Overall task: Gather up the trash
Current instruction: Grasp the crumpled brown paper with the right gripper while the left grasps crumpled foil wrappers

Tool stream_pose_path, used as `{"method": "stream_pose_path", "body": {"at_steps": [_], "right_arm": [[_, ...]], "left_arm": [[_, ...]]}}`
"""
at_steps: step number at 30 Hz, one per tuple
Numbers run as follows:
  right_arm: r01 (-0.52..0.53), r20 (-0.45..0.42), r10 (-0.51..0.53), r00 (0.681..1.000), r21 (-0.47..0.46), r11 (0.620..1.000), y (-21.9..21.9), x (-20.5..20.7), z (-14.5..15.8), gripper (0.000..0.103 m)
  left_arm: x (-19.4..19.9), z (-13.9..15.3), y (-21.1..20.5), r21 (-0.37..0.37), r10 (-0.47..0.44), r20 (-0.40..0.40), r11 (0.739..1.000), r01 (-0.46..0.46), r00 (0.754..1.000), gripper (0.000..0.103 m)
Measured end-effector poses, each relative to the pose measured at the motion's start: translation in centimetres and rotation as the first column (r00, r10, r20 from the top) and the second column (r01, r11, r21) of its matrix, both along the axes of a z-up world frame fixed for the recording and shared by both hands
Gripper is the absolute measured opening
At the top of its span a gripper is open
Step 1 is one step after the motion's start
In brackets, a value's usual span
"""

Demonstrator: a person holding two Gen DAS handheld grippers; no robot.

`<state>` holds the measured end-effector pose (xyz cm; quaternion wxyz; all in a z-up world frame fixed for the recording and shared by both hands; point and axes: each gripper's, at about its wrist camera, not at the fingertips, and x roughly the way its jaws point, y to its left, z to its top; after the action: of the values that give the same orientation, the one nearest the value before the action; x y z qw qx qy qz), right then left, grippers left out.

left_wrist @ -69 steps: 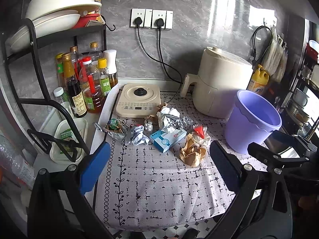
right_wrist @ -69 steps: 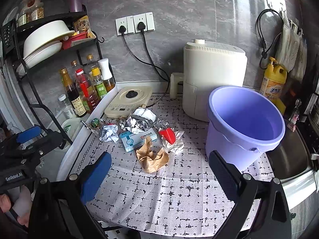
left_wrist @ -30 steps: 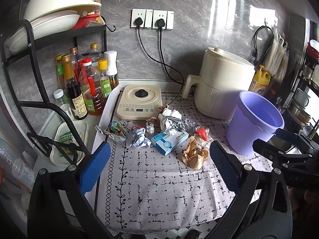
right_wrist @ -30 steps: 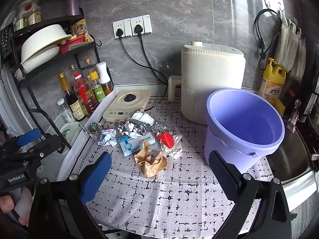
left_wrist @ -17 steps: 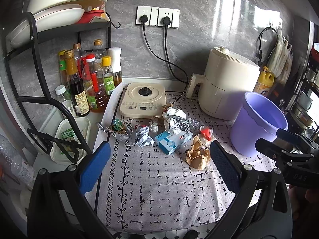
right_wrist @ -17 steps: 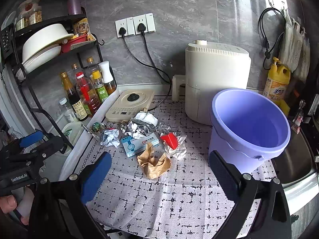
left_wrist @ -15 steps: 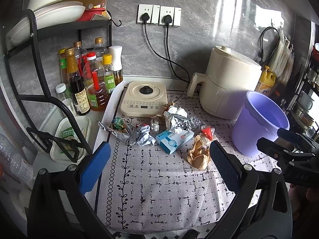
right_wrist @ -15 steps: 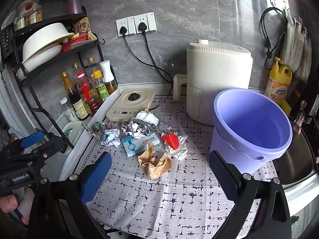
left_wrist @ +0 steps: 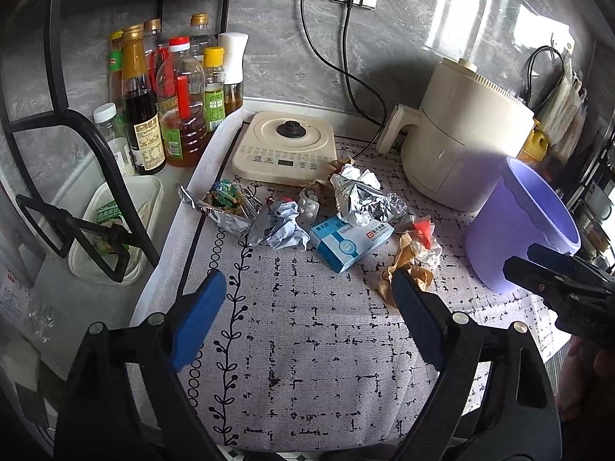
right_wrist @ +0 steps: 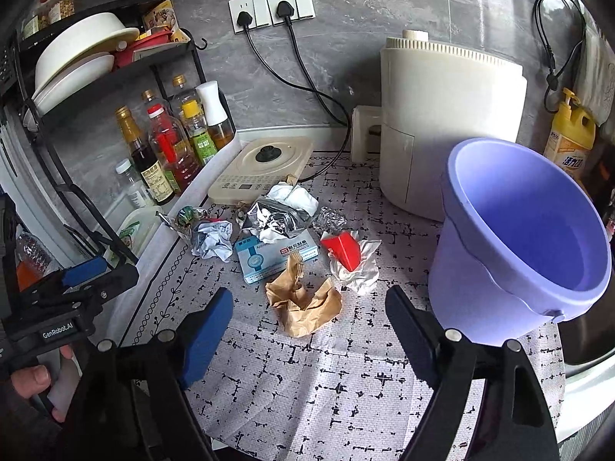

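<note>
Trash lies in a heap on the patterned mat: a crumpled brown paper [right_wrist: 303,301], a red piece on white tissue [right_wrist: 344,249], a light blue box [left_wrist: 351,239], crumpled foil [left_wrist: 361,201], a grey paper ball [left_wrist: 282,224] and a foil wrapper with green scraps [left_wrist: 226,203]. A purple bucket [right_wrist: 519,230] stands to the right. My left gripper [left_wrist: 307,307] hovers in front of the heap, jaws closing, nothing between them. My right gripper [right_wrist: 307,315] hangs just short of the brown paper, jaws closing too, pads clear of it.
A cream induction plate [left_wrist: 286,146] and a cream air fryer [right_wrist: 446,115] stand behind the heap, cords running to wall sockets. A black rack [left_wrist: 88,146] with sauce bottles [left_wrist: 180,103] fills the left. A yellow detergent bottle [right_wrist: 569,142] and a sink edge are at the right.
Both grippers have sunk and come nearer to the trash heap, which now looks larger. Both pairs of jaws have narrowed a little from fully wide.
</note>
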<state>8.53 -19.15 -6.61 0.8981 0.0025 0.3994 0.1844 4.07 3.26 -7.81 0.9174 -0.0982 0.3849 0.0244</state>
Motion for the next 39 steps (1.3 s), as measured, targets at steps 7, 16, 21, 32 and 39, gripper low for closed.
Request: {"method": "stream_pose_path", "body": {"at_steps": [7, 16, 21, 32, 39], "right_arm": [[-0.035, -0.081, 0.035, 0.996, 0.003, 0.999, 0.9, 1.9, -3.8, 0.067], [-0.038, -0.148, 0.038, 0.988, -0.001, 0.999, 2.5, 4.5, -7.2, 0.065], [-0.019, -0.172, 0.017, 0.985, -0.009, 1.0, 3.2, 5.5, -8.4, 0.065], [0.065, -0.225, -0.071, 0.972, -0.032, 0.997, 3.6, 6.7, -10.4, 0.072], [0.088, -0.236, -0.097, 0.967, -0.046, 0.995, 4.1, 6.9, -11.3, 0.068]], "left_arm": [[2.6, -3.5, 1.6, -0.055, 0.012, -0.056, 0.998, -0.015, 0.998, 0.067], [7.2, -5.2, 2.5, -0.005, -0.009, -0.043, 1.0, 0.009, 0.999, 0.06], [9.9, -5.8, 2.8, 0.037, -0.031, -0.064, 0.999, 0.034, 0.997, 0.056], [14.0, -7.5, 2.5, 0.089, -0.055, -0.096, 0.994, 0.063, 0.994, 0.055], [15.4, -8.7, 2.1, 0.101, -0.073, -0.129, 0.991, 0.086, 0.989, 0.041]]}}
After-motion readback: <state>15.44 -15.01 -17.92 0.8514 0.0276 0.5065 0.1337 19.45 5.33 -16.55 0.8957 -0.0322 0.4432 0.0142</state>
